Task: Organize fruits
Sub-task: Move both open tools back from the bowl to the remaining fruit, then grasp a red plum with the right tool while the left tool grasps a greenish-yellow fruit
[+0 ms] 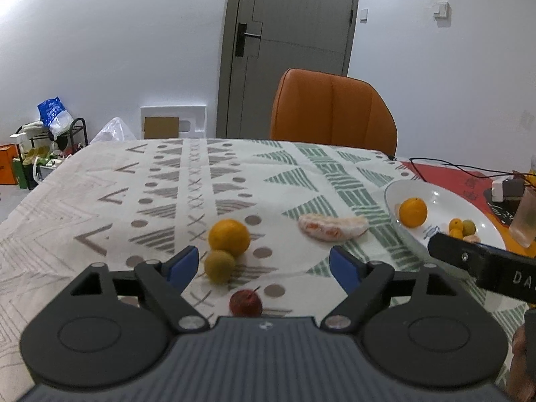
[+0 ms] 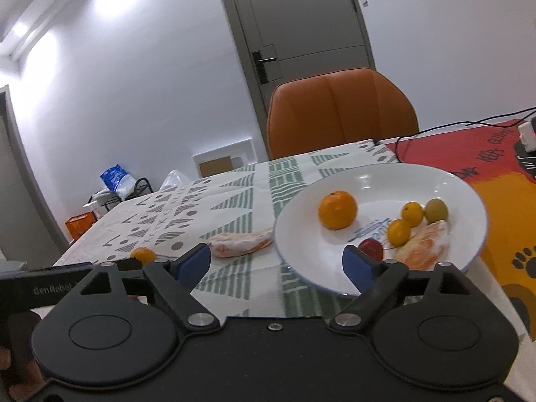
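On the patterned tablecloth lie an orange [image 1: 229,237], a small yellow-green fruit [image 1: 219,265] touching it, a small red fruit [image 1: 245,303] and a peeled citrus segment [image 1: 332,227]. My left gripper [image 1: 264,263] stands open just before the yellow-green fruit, holding nothing. The white plate [image 2: 338,278] carries an orange [image 2: 337,209], two small oranges [image 2: 398,232], a yellow-green fruit [image 2: 436,210], a red fruit [image 2: 371,249] and a peeled segment [image 2: 424,249]. My right gripper [image 2: 278,263] is open over the plate's near left rim, with nothing between its blue pads.
An orange chair [image 1: 331,109] stands behind the table's far edge. A red and orange mat [image 2: 495,167] with black cables and a white adapter lies right of the plate. A frosted cup [image 1: 526,217] stands at the right. Bags and a rack sit on the floor far left.
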`<act>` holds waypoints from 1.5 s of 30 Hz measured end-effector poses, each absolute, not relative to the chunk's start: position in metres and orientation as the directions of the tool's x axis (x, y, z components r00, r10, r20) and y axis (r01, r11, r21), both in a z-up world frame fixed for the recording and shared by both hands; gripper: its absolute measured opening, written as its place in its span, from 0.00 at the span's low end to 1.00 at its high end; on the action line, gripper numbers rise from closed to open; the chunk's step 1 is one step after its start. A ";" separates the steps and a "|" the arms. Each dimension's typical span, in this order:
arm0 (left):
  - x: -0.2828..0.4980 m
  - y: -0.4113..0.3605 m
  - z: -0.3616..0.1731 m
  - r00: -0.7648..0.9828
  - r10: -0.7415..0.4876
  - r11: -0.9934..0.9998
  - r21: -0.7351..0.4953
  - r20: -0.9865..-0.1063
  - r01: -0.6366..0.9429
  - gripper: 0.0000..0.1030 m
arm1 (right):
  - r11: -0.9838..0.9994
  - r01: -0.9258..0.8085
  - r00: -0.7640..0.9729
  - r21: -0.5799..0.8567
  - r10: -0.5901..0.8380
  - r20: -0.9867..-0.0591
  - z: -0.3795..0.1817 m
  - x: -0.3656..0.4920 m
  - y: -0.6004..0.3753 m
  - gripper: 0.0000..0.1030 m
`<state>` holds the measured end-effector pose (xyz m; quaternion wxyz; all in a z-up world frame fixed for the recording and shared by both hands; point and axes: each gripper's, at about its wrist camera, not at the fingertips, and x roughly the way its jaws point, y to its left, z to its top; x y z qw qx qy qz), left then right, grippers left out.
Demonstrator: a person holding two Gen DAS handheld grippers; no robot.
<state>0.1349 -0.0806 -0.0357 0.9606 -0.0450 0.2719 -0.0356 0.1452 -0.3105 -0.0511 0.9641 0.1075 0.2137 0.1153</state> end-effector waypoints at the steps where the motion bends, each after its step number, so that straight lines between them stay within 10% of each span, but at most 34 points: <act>1: 0.134 -0.079 -0.037 0.848 -0.095 0.993 -0.108 -0.522 0.045 0.81 | 0.950 -0.181 0.880 0.254 0.272 -0.390 -0.051 0.145 -0.308 0.84; 22: 0.124 -0.034 -0.044 0.845 -0.052 0.990 -0.141 -0.532 -0.028 0.81 | 0.929 -0.293 0.823 0.225 0.365 -0.434 -0.057 0.150 -0.256 0.83; 45: 0.126 0.006 -0.048 0.827 -0.050 0.986 -0.160 -0.560 -0.048 0.64 | 0.849 -0.475 0.672 0.232 0.520 -0.528 -0.066 0.162 -0.189 0.47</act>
